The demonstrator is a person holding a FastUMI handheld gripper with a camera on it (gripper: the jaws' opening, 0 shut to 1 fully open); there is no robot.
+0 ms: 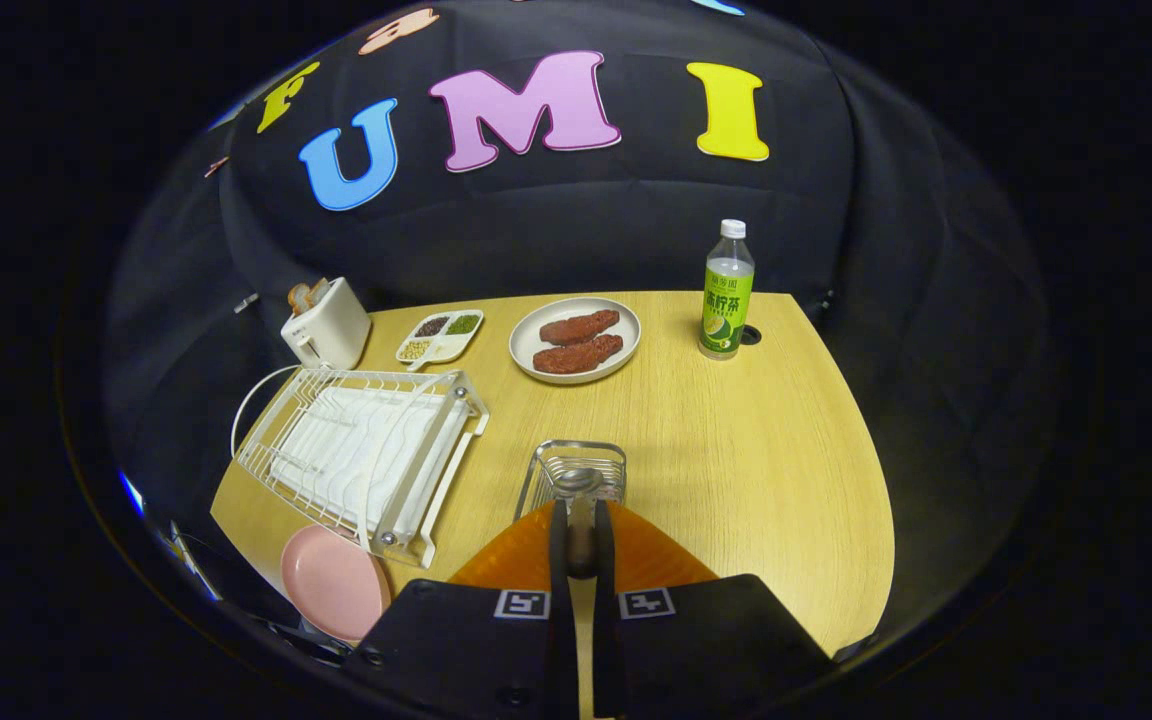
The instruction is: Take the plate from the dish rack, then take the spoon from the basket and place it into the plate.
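We start with our gripper, right at the near side of the wire basket. Its two fingers are squeezed together on the handle of the spoon, and the round end of the spoon sticks up over the basket. So we think the spoon is caught and just coming out of the basket. To the left of the basket, close to us, the pink plate lies flat on the wooden table, just beside the near corner of the white dish rack. The plate is out of the rack, so that part looks done. What is left is to carry the spoon over to the left and put it down in the pink plate. Farther back from the basket we see a round plate with two brown meat pieces, and left of it a small tray with little foods and a toaster. Back and to the right of the basket stands a green bottle.
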